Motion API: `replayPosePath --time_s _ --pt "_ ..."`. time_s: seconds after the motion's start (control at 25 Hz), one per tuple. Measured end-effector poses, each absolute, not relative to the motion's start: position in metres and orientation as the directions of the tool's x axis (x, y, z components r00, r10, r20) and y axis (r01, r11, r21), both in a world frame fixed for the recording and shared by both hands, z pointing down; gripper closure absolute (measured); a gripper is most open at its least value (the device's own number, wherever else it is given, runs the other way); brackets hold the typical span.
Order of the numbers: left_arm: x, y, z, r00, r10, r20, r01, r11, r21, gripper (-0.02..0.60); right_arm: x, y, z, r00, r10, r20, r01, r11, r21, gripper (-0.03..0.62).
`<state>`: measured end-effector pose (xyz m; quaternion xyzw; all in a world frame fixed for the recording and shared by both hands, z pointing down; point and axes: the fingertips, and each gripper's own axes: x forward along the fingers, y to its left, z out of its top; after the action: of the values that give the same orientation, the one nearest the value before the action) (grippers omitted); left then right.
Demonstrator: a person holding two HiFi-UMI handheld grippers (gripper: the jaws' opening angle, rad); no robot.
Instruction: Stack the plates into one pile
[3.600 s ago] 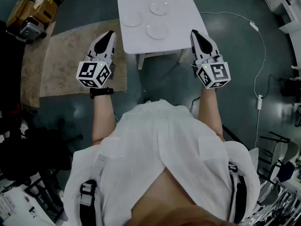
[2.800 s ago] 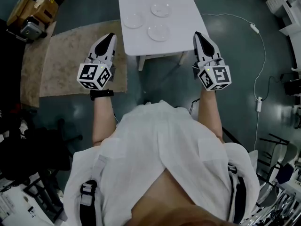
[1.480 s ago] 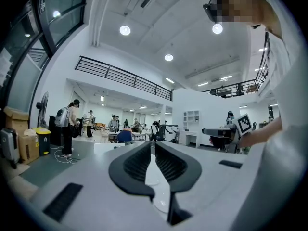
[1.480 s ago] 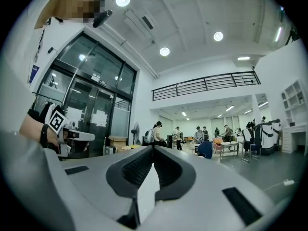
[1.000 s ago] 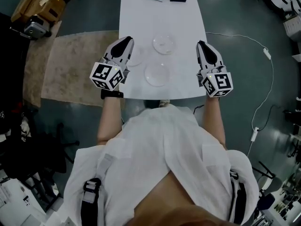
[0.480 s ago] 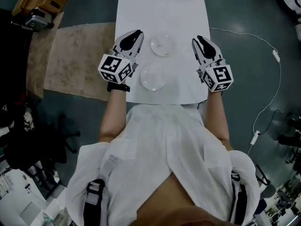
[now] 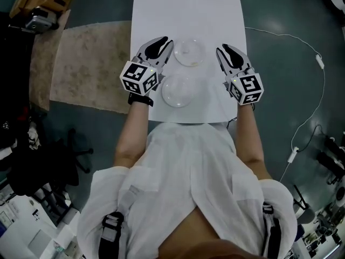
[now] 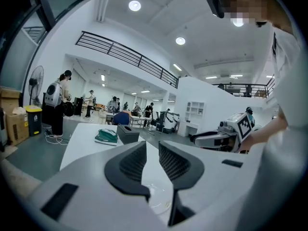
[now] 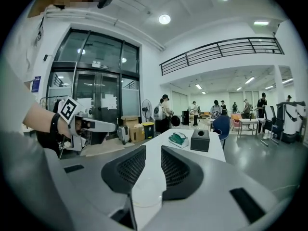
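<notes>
Two clear glass plates lie on the white table (image 7: 161, 15), a far one (image 7: 190, 52) and a near one (image 7: 177, 90). My left gripper (image 7: 163, 42) hovers left of them; a third plate seen there earlier is hidden beneath it. Its jaws (image 8: 152, 150) have just been opening, stand slightly parted and hold nothing, with a clear plate (image 8: 159, 196) on the table below them. My right gripper (image 7: 222, 49) hangs over the table's right side. Its jaws (image 9: 153, 153) have also been opening, with nothing between them and a plate (image 9: 144, 194) low ahead.
At the table's far end sit a green object (image 8: 106, 136) and a black box (image 8: 128, 134). A beige rug (image 7: 91, 58) lies on the floor to the left and a white cable (image 7: 302, 42) to the right. People and desks fill the hall behind.
Both grippers have come forward and down over the table beside the plates. The left one now covers the left plate. Both pairs of jaws have parted.
</notes>
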<state>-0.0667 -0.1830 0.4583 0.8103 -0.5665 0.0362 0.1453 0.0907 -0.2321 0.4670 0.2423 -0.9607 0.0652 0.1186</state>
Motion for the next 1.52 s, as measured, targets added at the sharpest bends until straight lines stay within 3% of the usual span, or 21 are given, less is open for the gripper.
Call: replayPosePath --time_s 0.24,0.4,1.0,1.28,1.52 --pt "-0.072 -0.198 0.502 0.379 -0.872 0.311 -0.916 -0.306 0.258 0.499 0.076 -0.246 0.505 -0.825 -0.44 0.355 -0.508 0.852 -0.125 0.447" --pt "-0.076 -0.211 0.535 0.386 -0.838 0.384 -0.909 -0.275 0.313 0.456 0.068 -0.25 0.541 -0.796 -0.416 0.439 -0.528 0.832 -0.17 0.43" --pt "-0.071 -0.223 0.645 0.422 -0.627 0.654 -0.879 -0.106 0.465 0.385 0.059 -0.255 0.658 -0.645 -0.284 0.709 -0.646 0.699 -0.307 0.402" --pt "-0.068 -0.224 0.676 0.394 -0.542 0.742 -0.874 0.028 0.485 0.327 0.056 -0.255 0.682 -0.606 -0.218 0.765 -0.676 0.649 -0.35 0.398" --pt "-0.074 -0.219 0.695 0.362 -0.473 0.803 -0.889 0.084 0.451 0.324 0.048 -0.257 0.693 -0.578 -0.192 0.793 -0.698 0.621 -0.358 0.39"
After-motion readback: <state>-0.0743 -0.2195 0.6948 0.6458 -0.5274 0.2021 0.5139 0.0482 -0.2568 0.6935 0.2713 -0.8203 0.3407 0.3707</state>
